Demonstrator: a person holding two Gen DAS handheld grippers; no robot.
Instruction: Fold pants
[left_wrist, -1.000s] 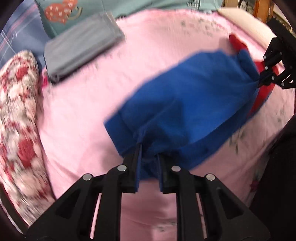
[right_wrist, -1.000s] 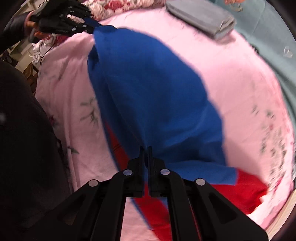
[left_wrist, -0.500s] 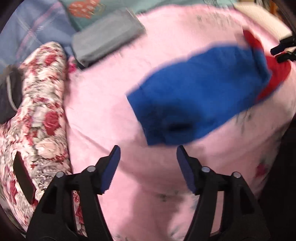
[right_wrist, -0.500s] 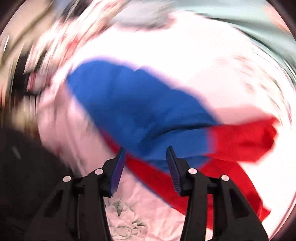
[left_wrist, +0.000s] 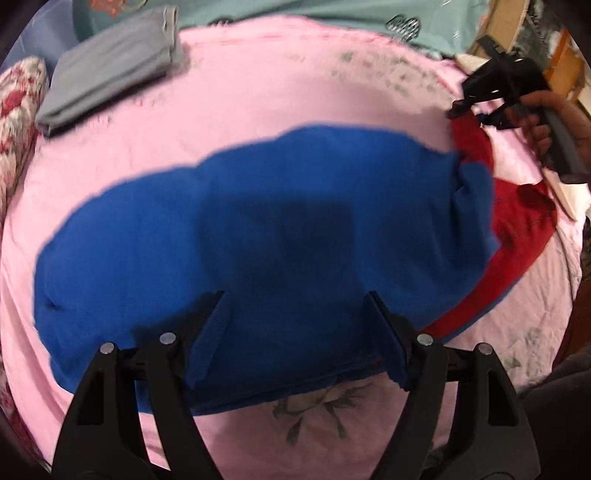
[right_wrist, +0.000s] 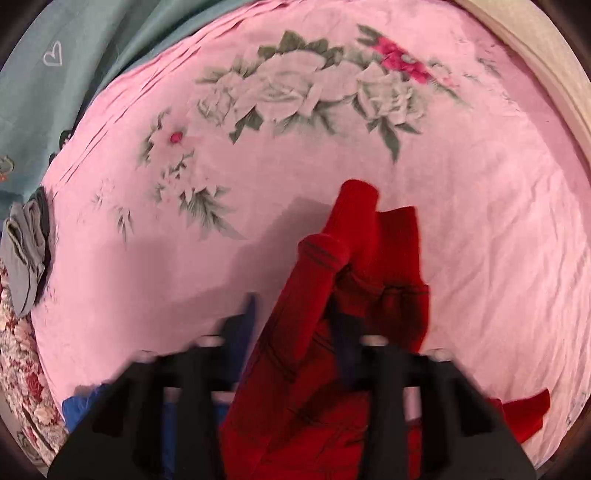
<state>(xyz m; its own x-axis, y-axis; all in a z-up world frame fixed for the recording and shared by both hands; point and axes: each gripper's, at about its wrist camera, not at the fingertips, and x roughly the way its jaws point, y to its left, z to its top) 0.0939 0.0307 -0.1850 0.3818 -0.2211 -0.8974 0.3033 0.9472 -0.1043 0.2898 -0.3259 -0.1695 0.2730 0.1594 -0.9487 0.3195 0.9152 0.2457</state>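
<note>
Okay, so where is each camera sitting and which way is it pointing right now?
Left wrist: on the left gripper, looking forward and down over the blue part of the pants on the pink sheet; the person's right hand shows far right.
Right wrist: on the right gripper, blurred, low over the red fabric.
Shared: pants, sheet, grey folded cloth.

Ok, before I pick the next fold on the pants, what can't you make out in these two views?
- Right gripper, right wrist view: motion-blurred, red cloth between the fingers; grip unclear.
- Pants near edge, left wrist view: hidden behind the open left gripper.
- Red cuffs, right wrist view: bunched; which leg lies on top is unclear.
- Blue part, right wrist view: mostly out of frame or behind the gripper.
- Folded gray garment, left wrist view: blurred, type unclear.
</note>
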